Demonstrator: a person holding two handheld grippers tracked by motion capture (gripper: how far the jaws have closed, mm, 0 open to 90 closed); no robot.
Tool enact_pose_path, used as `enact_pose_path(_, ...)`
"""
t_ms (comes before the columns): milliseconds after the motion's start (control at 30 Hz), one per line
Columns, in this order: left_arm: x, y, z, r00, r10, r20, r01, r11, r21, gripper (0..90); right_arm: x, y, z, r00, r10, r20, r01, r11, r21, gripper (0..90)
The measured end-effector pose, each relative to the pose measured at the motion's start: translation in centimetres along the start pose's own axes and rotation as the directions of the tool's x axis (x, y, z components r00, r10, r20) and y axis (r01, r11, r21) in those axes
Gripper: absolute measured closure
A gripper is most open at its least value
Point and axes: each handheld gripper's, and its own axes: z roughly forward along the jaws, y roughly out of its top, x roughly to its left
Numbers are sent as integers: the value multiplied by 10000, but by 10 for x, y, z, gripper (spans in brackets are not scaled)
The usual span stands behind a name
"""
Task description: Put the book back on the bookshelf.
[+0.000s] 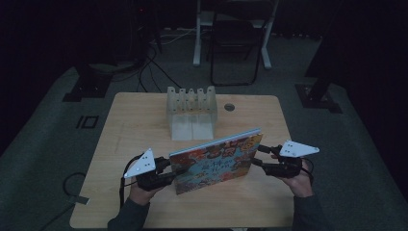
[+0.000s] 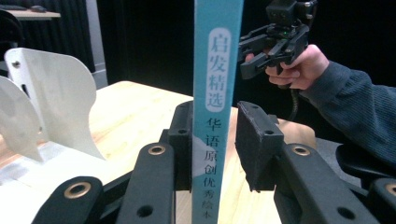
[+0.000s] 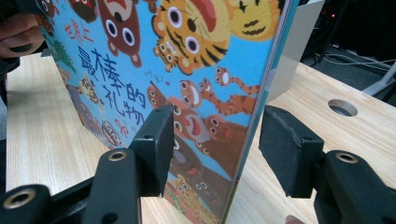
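One picture book (image 1: 216, 161) stands on its edge on the single wooden desk (image 1: 130, 125). Two grippers are at the book, the left gripper (image 1: 168, 174) at its spine end and the right gripper (image 1: 260, 155) at its open edge, each held by one hand. One pale slotted rack (image 1: 191, 111) with five upright fins sits at the far side, and one round hole (image 1: 229, 107) is cut in the desk beside it.

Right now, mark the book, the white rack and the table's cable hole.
book (image 1: 216, 161), high view, middle of the front cover.
white rack (image 1: 191, 103), high view, its row of dividers.
cable hole (image 3: 342, 108), right gripper view, centre of the opening.
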Motion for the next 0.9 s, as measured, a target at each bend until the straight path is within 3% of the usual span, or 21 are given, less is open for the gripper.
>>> enact_pose_path(533,-8,-3,10,9991,428,15,-428,9988,248,608,1,-15,-2,9998,177,90,-179,9997,177,446)
enact_pose_path(667,-8,-4,11,9986,427,305,-433,9989,161,576,2,-21,-2,9995,308,79,-310,9993,228,447)
enact_pose_path(900,-9,-5,14,9989,398,236,-403,9989,224,550,2,-32,-1,9987,510,94,-513,9981,333,446)
